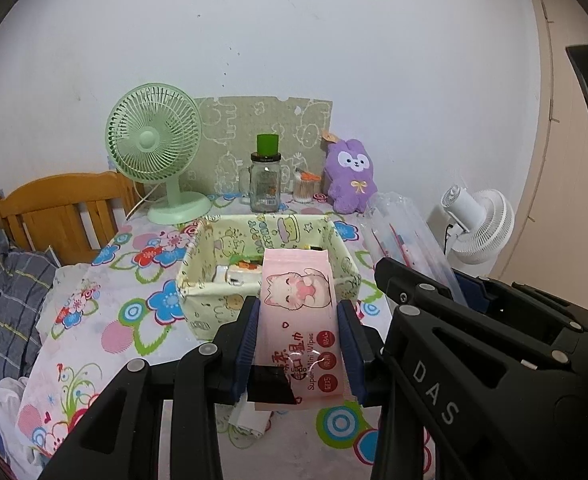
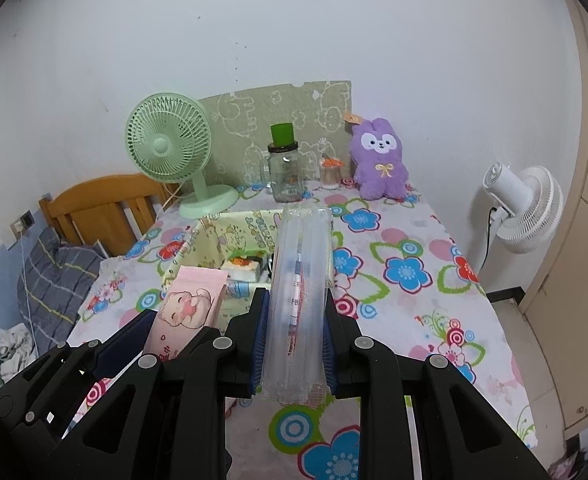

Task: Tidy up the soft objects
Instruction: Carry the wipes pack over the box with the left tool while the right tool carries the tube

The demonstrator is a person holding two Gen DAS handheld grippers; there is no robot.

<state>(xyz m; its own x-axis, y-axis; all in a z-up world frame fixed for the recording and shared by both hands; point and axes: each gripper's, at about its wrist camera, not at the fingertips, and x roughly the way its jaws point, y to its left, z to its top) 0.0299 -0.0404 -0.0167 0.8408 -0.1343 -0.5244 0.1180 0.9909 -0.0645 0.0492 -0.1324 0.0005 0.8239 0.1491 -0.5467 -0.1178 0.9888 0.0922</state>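
Note:
My left gripper (image 1: 298,308) is shut on a pink pack of wet wipes (image 1: 297,292) with a cartoon cat, held above the table just in front of a pale fabric basket (image 1: 198,248). Beside it, my right gripper (image 2: 295,300) is shut on a long clear air-cushion sleeve (image 2: 301,264) with a thin item inside, raised over the basket (image 2: 214,236). The basket holds several small packs. In the right wrist view the wipes pack (image 2: 190,300) and left gripper (image 2: 162,332) show at the left. A purple plush (image 1: 351,176) (image 2: 379,160) sits against the wall.
On the flowered tablecloth (image 2: 405,272) at the back stand a green desk fan (image 1: 154,148), a glass jar with a green lid (image 1: 266,184) and a small swab jar (image 1: 305,190). A white fan (image 2: 521,204) stands right of the table. A wooden headboard (image 1: 54,208) and bedding lie left.

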